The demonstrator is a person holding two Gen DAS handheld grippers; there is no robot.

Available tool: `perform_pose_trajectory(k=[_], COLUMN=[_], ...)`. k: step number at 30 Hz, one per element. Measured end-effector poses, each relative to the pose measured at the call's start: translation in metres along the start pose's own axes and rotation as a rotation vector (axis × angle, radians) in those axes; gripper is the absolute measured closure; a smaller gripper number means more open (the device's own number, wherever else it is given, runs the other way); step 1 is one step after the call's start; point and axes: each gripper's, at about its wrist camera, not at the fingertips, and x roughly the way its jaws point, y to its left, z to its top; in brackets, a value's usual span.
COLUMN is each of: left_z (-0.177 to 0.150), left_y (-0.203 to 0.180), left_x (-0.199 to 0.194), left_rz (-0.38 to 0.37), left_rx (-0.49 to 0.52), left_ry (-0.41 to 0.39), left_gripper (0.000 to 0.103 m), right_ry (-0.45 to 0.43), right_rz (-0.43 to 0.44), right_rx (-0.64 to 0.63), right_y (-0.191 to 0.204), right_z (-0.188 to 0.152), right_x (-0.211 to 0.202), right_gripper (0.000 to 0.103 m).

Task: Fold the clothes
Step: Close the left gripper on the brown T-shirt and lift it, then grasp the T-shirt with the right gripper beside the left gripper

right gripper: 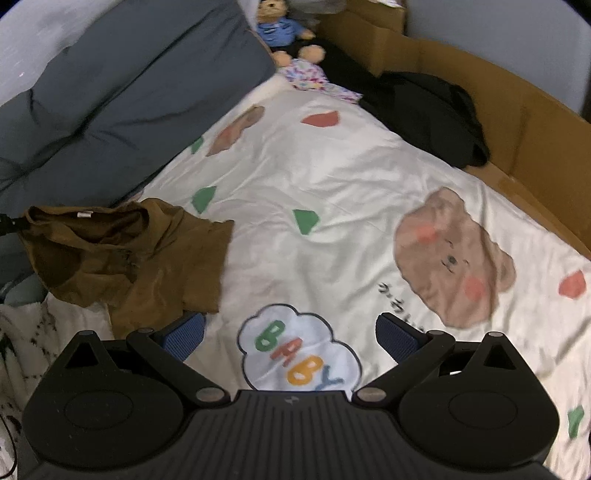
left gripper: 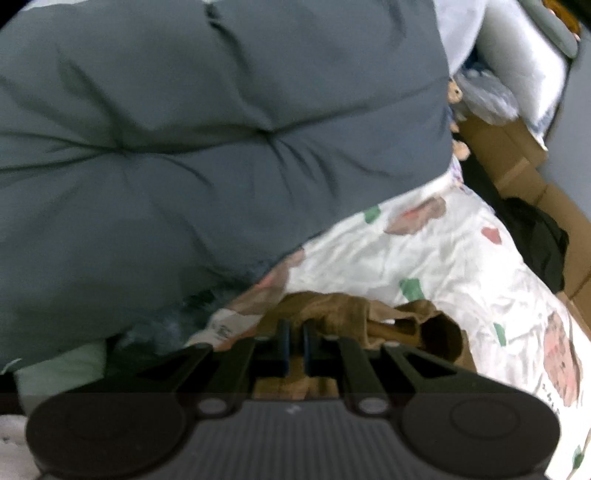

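Note:
A crumpled brown garment (right gripper: 125,254) lies bunched at the left side of the white bear-print sheet (right gripper: 332,192). In the left wrist view the same brown garment (left gripper: 354,314) lies right at my fingers. My left gripper (left gripper: 294,341) is shut on an edge of it, blue pads close together with brown cloth between and below them. My right gripper (right gripper: 290,336) is open and empty, low over the sheet above the "BABY" print, its left fingertip (right gripper: 184,338) just beside the garment's near edge.
A big grey quilted duvet (left gripper: 207,140) is piled along the left, also in the right wrist view (right gripper: 110,92). A black garment (right gripper: 432,110) lies at the far right by cardboard boxes (right gripper: 517,122). A teddy bear (right gripper: 284,29) sits at the back.

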Motion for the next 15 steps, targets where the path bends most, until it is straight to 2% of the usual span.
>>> perform_pose_trajectory(k=[6,10,15], left_z=[0.006,0.001,-0.005], left_y=[0.023,0.031,0.051], left_x=[-0.02,-0.022,-0.027], left_rz=[0.036,0.029,0.066], left_rx=[-0.028,-0.04,-0.088], left_ry=[-0.041,-0.028,-0.054], left_gripper=[0.097,0.097,0.097], right_ry=[0.001,0.001,0.005], right_rz=[0.042,0.063,0.08], right_rx=[-0.076,-0.132,-0.208], right_y=[0.02,0.032,0.046], right_z=[0.013,0.022,0.038], right_x=[0.014,0.026,0.04], right_gripper=[0.014,0.014,0.014])
